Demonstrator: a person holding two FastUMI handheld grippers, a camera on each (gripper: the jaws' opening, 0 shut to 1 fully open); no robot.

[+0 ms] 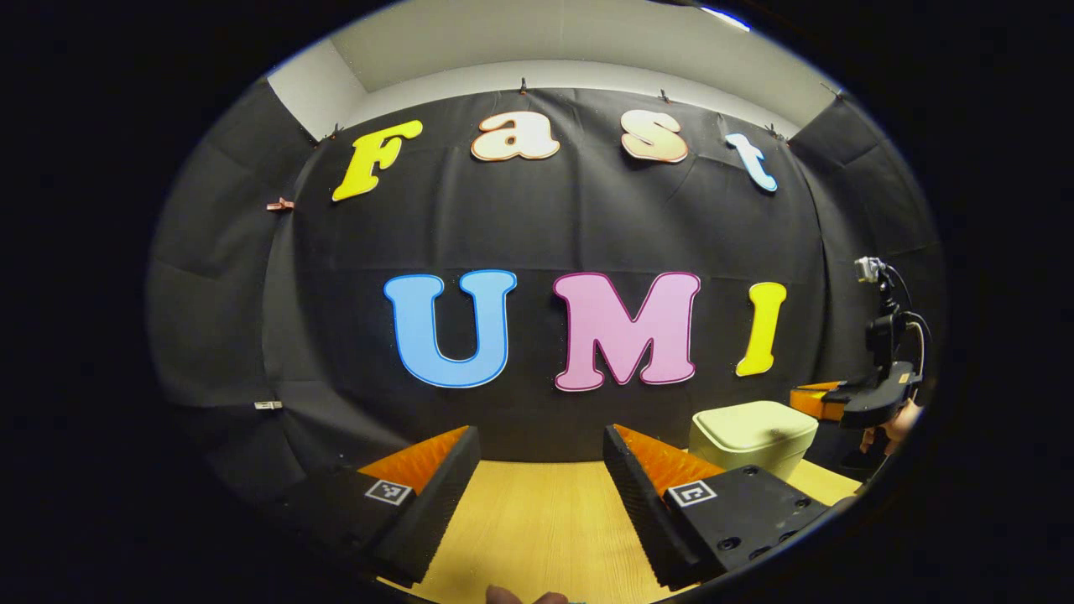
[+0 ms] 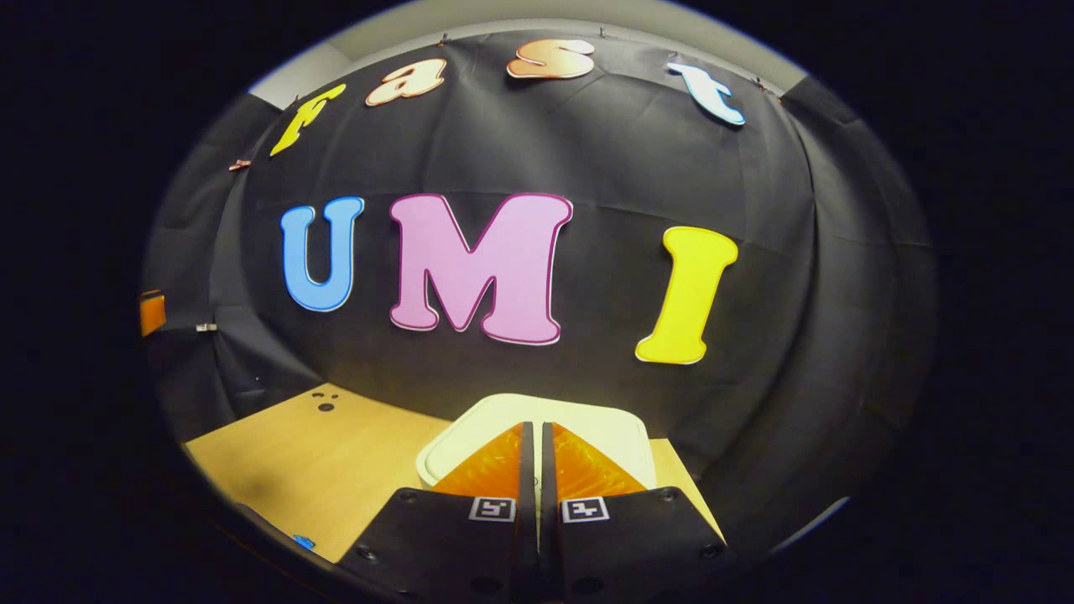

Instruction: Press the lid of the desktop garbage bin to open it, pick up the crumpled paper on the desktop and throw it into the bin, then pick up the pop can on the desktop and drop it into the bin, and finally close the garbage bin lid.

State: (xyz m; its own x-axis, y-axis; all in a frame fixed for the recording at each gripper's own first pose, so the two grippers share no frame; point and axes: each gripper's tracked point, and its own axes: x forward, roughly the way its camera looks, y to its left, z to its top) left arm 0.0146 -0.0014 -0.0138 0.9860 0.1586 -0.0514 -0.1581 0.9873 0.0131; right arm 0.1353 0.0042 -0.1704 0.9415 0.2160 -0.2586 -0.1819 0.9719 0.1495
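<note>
- Right tongs [image 2: 537,436]: fingers nearly together, nothing between them, poised over the garbage bin's [image 2: 617,436] closed lid.
- Left tongs [image 1: 541,457]: spread wide, empty, above bare wooden counter [image 1: 537,528].
- Left gripper view: bin at right, near the booth wall.
</note>
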